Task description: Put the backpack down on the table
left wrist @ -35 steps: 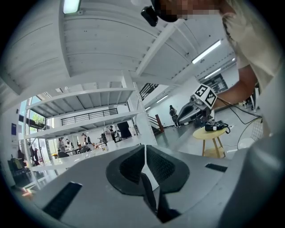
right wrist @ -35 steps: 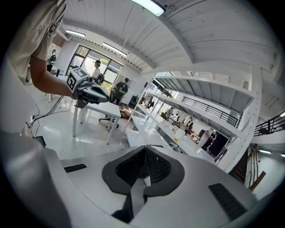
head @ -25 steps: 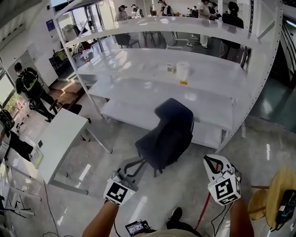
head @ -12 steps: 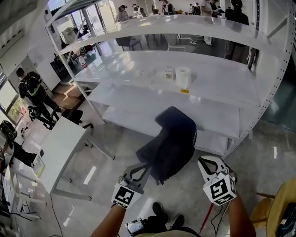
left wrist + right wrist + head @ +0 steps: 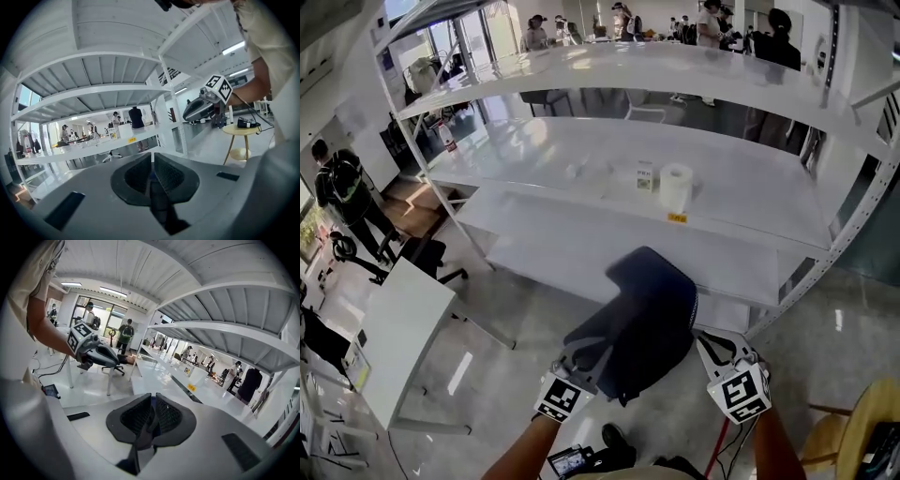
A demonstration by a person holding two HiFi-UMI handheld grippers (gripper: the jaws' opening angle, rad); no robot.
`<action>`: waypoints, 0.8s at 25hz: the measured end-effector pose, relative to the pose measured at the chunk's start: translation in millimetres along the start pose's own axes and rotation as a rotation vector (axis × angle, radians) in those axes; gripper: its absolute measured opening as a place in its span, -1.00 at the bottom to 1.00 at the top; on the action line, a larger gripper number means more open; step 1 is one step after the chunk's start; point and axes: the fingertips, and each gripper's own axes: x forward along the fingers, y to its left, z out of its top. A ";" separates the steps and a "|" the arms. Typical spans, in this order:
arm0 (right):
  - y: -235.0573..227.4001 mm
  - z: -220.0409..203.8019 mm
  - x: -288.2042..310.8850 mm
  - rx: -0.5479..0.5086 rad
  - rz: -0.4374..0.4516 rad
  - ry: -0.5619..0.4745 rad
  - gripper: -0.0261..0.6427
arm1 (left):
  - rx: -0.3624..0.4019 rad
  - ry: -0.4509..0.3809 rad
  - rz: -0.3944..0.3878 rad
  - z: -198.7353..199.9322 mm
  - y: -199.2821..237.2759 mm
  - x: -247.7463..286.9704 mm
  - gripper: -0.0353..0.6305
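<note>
Backpack (image 5: pixel 645 314) sits lower centre of the head view. It's dark blue and hangs in the air between the two grippers, in front of the bottom shelf of the white rack (image 5: pixel 534 155). It's not on any table.

Left gripper (image 5: pixel 577 362) is at the backpack's lower left. Jaws are closed, with a dark strap (image 5: pixel 158 206) pinched between the pads in its own view. I see grey strap loops next to it in the head view.

Right gripper (image 5: pixel 709 345) is at the backpack's lower right. Jaws are closed too, clamped on a second strap (image 5: pixel 139 439) that runs down out of the pads.

Each gripper view shows the other gripper: upper right in the left one, left side in the right one.

Roll (image 5: pixel 676 187) and small box (image 5: pixel 645 176) stand on the rack's middle shelf, just beside each other and well apart from the backpack. White table (image 5: pixel 403 337) is at the left of the frame, well apart from it too. Wooden stool (image 5: pixel 872 412) is at lower right. People stand along the top edge and at far left.
</note>
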 end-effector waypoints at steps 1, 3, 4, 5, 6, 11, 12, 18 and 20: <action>-1.5 -0.4 9.0 0.011 0.000 0.009 -0.84 | -0.004 0.003 -0.014 -5.8 7.0 6.5 -0.83; -4.4 -3.4 28.2 0.038 0.004 0.019 -0.84 | -0.008 0.016 -0.039 -17.5 20.5 21.0 -0.83; -4.7 -6.0 37.6 0.053 0.010 0.022 -0.84 | -0.013 0.024 -0.049 -23.3 25.9 27.9 -0.83; -4.0 -8.7 45.9 0.067 0.018 0.025 -0.84 | -0.022 0.033 -0.058 -29.2 29.6 33.7 -0.83; -3.0 -10.8 53.0 0.078 0.027 0.030 -0.83 | -0.033 0.043 -0.065 -35.1 31.6 38.7 -0.83; -11.9 -29.0 92.5 0.137 0.070 0.076 -0.51 | -0.065 0.105 -0.104 -68.1 33.2 76.0 -0.83; -14.5 -35.4 102.2 0.150 0.077 0.086 -0.48 | -0.069 0.123 -0.110 -76.1 33.3 85.3 -0.82; -29.9 -73.4 165.4 0.179 0.128 0.123 -0.47 | -0.105 0.254 -0.094 -129.5 35.0 136.3 -0.39; -34.7 -89.6 184.9 0.190 0.138 0.137 -0.47 | -0.094 0.289 -0.089 -149.3 31.8 154.1 -0.33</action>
